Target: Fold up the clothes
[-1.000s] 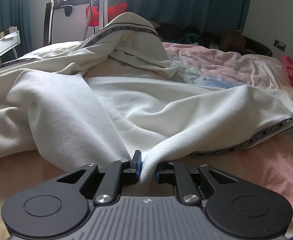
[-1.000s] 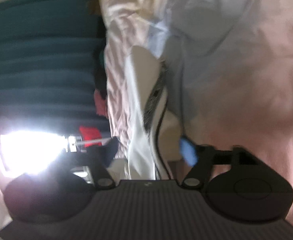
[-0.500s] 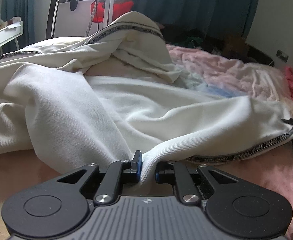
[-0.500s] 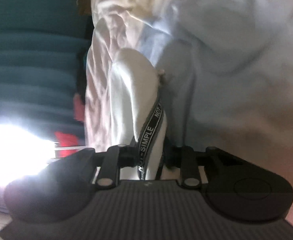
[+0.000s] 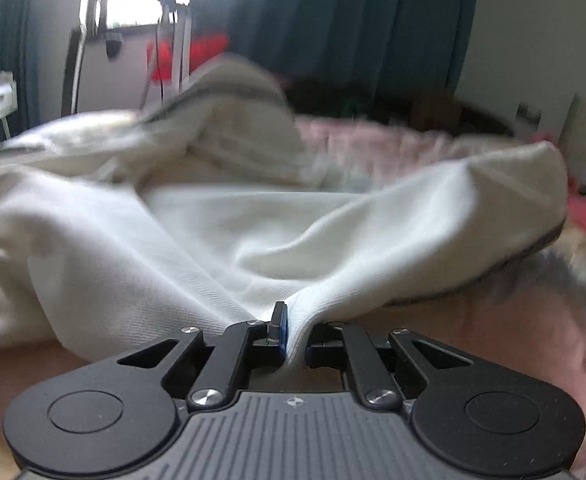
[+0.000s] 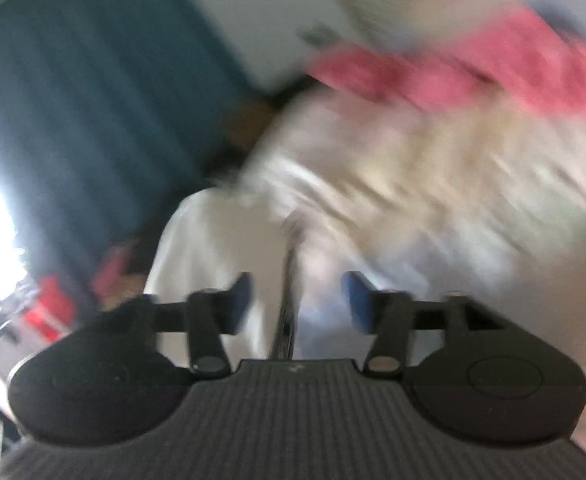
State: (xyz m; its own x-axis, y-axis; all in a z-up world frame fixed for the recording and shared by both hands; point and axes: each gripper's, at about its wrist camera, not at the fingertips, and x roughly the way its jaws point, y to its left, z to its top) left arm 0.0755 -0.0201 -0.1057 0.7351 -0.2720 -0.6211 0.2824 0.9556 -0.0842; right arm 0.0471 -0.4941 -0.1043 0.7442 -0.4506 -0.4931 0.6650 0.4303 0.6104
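Our left gripper (image 5: 295,334) has its jaws squeezed tight on a pinch of the big soft white knit garment (image 5: 221,232), which lies rumpled on the pink bed (image 5: 473,312). Our right gripper (image 6: 297,300) has its jaws wide, holding nothing, around the floppy dark-trimmed edge (image 6: 291,280)

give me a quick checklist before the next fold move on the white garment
1. Left gripper shut on the white garment: ok.
2. Right gripper holding cloth: not ok, jaws apart; a trimmed edge runs between them.
3. Right view sharp enough to aim: not ok, blurred.
4. Garment flat on the bed: not ok, bunched.
5. Far corner held up by anything: cannot tell.
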